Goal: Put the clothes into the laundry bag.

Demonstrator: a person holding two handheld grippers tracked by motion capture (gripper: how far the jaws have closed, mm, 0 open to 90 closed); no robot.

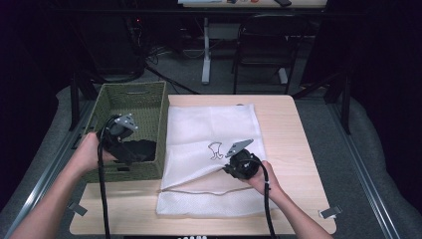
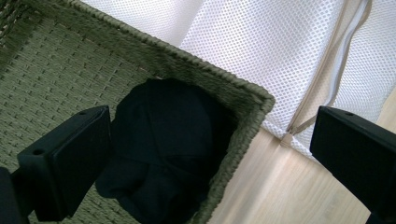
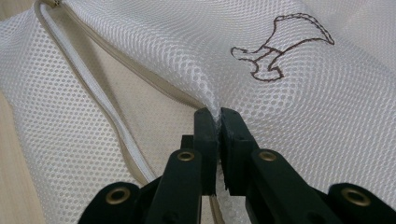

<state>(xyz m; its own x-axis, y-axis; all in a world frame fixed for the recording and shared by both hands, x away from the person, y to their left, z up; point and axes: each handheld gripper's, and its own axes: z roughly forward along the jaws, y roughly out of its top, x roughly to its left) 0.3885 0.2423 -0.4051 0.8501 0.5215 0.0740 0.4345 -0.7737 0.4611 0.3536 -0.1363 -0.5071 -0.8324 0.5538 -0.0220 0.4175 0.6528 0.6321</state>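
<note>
Mesh laundry bag [image 1: 211, 149]: judged very light, limp and easily bunched; no stiffness is expected, so any lifted edge will drape and the far part will drag on the table [image 1: 288, 144]. The open weave offers good purchase to flat pads, and little slip is expected. The best hold is judged to be the upper layer just beside the zipper [image 3: 100, 109], since a pinch there parts the mouth from the lower layer. Such a pinch is seen in the right gripper view: the right gripper [image 3: 218, 122] is clamped on a raised fold of the top layer, jaws nearly touching with mesh squeezed between them.

Appearance: white, fine honeycomb mesh, rectangular, laid flat on the light wooden table just right of the green woven basket [image 1: 112, 107]. A brown stitched outline figure [image 3: 280, 46] is noted on the upper face. The zipper is beige-taped and stands open along the near side, showing a gap.

Dark garment [image 2: 163, 149]: black, soft, crumpled in the near corner of the basket; judged light and floppy, to be taken by a bunched fold. The left gripper [image 2: 210, 154] is held above it with jaws spread wide, nothing between them.
</note>
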